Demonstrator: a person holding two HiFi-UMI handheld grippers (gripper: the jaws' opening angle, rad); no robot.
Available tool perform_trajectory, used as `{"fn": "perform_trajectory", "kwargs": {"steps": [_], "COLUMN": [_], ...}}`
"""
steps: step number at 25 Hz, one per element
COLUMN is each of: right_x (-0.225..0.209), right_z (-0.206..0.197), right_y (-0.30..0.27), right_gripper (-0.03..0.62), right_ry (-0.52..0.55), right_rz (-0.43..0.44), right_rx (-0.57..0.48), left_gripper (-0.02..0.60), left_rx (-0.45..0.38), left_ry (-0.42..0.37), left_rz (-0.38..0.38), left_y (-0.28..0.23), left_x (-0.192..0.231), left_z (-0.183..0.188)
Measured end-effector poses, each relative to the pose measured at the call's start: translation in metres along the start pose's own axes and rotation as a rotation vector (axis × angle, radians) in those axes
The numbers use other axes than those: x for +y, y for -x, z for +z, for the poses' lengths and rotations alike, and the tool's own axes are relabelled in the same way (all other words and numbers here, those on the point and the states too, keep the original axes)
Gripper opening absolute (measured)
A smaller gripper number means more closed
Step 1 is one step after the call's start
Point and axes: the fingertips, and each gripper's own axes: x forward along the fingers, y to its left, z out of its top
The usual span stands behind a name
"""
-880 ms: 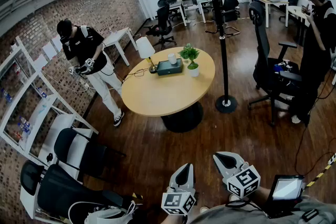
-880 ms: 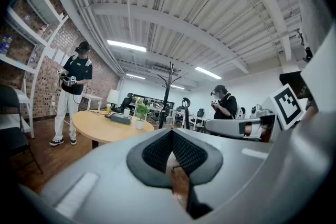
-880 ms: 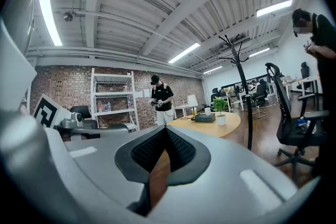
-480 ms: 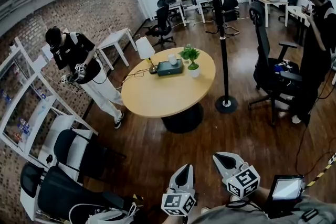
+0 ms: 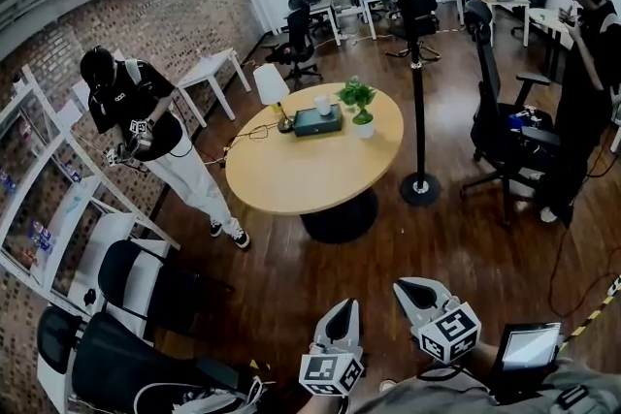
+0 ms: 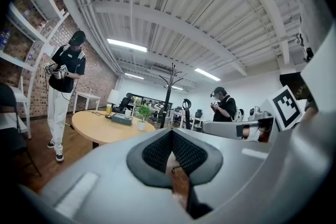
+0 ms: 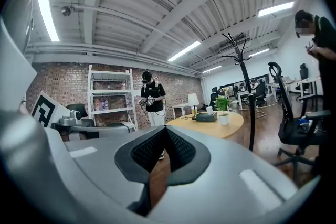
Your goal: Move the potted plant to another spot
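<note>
Left hand-held gripper (image 5: 342, 313) and right hand-held gripper (image 5: 415, 291), both level, jaws together, empty.

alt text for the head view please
The left gripper and right gripper, both shut and empty, sit low in frame, far from a round table holding a plant. A person stands left of it, a coat stand right.

No words or numbers are legible. Square black-and-white markers stand on the left gripper (image 5: 342, 309) and right gripper (image 5: 411, 287). The shirt print (image 5: 118, 97) on the person (image 5: 146, 126) left of the table (image 5: 301, 172) is unreadable.
</note>
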Motion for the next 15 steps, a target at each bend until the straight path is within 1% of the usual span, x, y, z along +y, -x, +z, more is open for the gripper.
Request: {"fn": "perform_trajectory", "kwargs": {"steps": [4,8,11,15], "right_x": [0.006,0.000,-0.015,-0.050], "right_z": [-0.002,-0.005,-0.003,0.003], "right_y": [-0.013,-0.028,-0.044,-0.077], "right_gripper": [0.008,0.008,0.008,0.007], "right_ry": [-0.001,-0.002,0.003,0.001], "right_rz": [-0.030,-0.052,-0.062,-0.060], "right_rx": [-0.001,0.000,-0.005,-0.011], "left_gripper": [0.000,0.000,0.000,0.000], "left_rx": [0.002,0.003,0.002,-0.002], "left_ry": [0.002,0.011,0.012,0.006], "left_rz": [-0.031,-0.047,-0.050,-0.035], "left_y": [0.000,-0.010,-0.029,-0.075], "left_x": [0.013,0.026,0.037,0.057], "left_z": [0.000,-0.005,-0.002,0.004]}}
